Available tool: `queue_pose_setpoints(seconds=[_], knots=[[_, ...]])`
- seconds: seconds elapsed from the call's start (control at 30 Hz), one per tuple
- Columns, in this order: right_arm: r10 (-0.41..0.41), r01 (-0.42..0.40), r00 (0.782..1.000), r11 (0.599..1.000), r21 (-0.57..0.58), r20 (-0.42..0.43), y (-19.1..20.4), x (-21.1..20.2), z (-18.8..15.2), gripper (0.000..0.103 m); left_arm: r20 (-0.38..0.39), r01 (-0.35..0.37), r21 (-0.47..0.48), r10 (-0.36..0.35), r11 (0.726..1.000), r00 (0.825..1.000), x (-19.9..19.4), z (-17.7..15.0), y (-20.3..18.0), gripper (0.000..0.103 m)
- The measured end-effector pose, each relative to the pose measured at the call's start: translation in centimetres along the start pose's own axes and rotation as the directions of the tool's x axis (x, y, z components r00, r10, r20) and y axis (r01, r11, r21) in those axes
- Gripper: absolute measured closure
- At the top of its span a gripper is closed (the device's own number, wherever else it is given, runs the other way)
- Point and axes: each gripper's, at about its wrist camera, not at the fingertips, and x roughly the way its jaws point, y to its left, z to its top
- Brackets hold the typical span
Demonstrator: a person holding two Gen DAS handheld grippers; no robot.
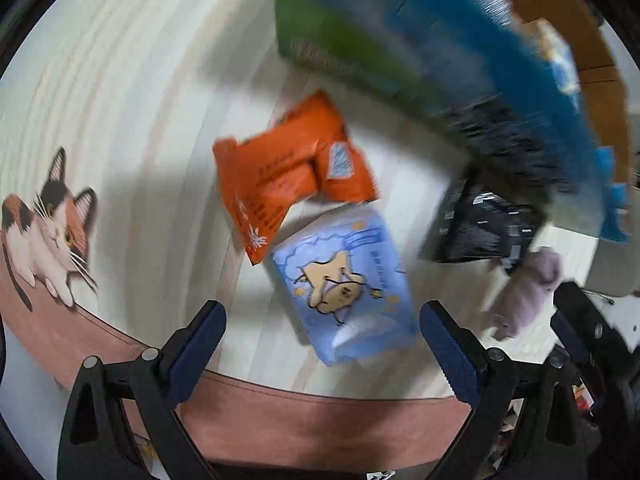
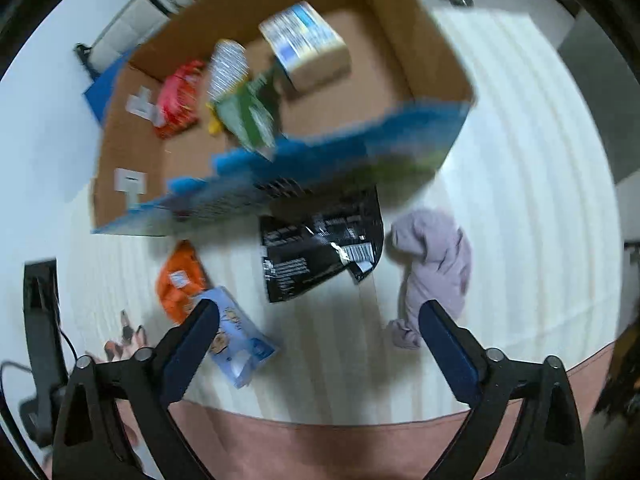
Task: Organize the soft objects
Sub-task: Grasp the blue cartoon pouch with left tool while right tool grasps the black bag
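On a cream ribbed mat lie an orange packet, a light blue tissue pack with a cartoon star, a black foil pouch and a crumpled lilac cloth. My left gripper is open and empty, just above the blue pack. My right gripper is open and empty, with the lilac cloth beside its right finger, the blue pack by its left finger, and the black pouch and orange packet ahead.
An open cardboard box with blue-green printed sides stands at the mat's far edge and holds several packets and a small carton. It also shows in the left wrist view. A cat picture and pink border mark the mat's near edge.
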Motion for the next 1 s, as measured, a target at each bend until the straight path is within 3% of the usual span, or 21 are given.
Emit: queue_pose_setpoints(seconds=[0.17,0.3,0.43,0.53,0.57,0.63,0.7,0.77,0.87,0.97,1.0], knots=[[-0.034,0.035,0.999,0.998,0.043,-0.02,0.4,4.7,0.5,0.026,-0.005,-0.017,-0.027,0.017,0.999,1.0,1.6,-0.1,0.8,0.004],[-0.106,0.106,0.994,0.994,-0.001,-0.021,2.0,7.6,0.8,0.043,-0.012,-0.029,-0.038,0.029,0.999,1.0,2.2,-0.1,1.7,0.004],[-0.158,0.153,0.985,0.985,-0.076,-0.067,2.4,8.6,-0.2,0.049,-0.014,-0.039,-0.016,0.039,0.999,0.999,2.1,-0.5,2.0,0.004],[-0.236,0.224,0.965,0.968,-0.11,-0.111,0.1,8.3,-1.6,0.049,-0.004,-0.044,0.009,0.044,0.999,0.999,1.7,-0.6,1.7,0.004],[-0.225,0.215,0.967,0.972,-0.094,-0.12,-0.7,8.0,-1.8,0.049,0.0,-0.049,0.016,0.049,0.999,0.999,1.5,-0.7,1.7,0.004],[-0.118,0.116,0.985,0.993,-0.023,-0.122,-2.2,7.1,-2.1,0.048,-0.002,-0.045,0.015,0.045,0.999,0.999,1.6,-0.8,1.1,0.004],[-0.006,0.011,0.998,0.997,0.08,-0.067,-2.8,5.9,-1.9,0.028,-0.013,-0.034,0.012,0.034,0.999,0.999,1.4,-0.4,0.7,0.004],[0.06,-0.059,0.998,0.987,0.149,-0.005,-2.7,5.6,-1.5,0.022,-0.017,-0.043,0.015,0.043,0.999,0.999,1.4,-0.3,0.3,0.004],[0.044,-0.044,0.999,0.981,0.187,0.003,-1.5,7.2,-0.7,0.022,-0.009,-0.057,0.008,0.057,0.998,0.998,1.1,0.3,0.1,0.004],[-0.047,0.054,0.998,0.987,0.149,-0.051,0.1,9.4,-0.4,0.037,-0.008,-0.062,0.001,0.062,0.998,0.998,0.8,0.8,0.7,0.004],[-0.059,0.062,0.998,0.99,0.124,-0.031,0.5,9.2,-0.6,0.055,-0.01,-0.063,0.0,0.063,0.998,0.998,0.8,0.8,1.1,0.004]])
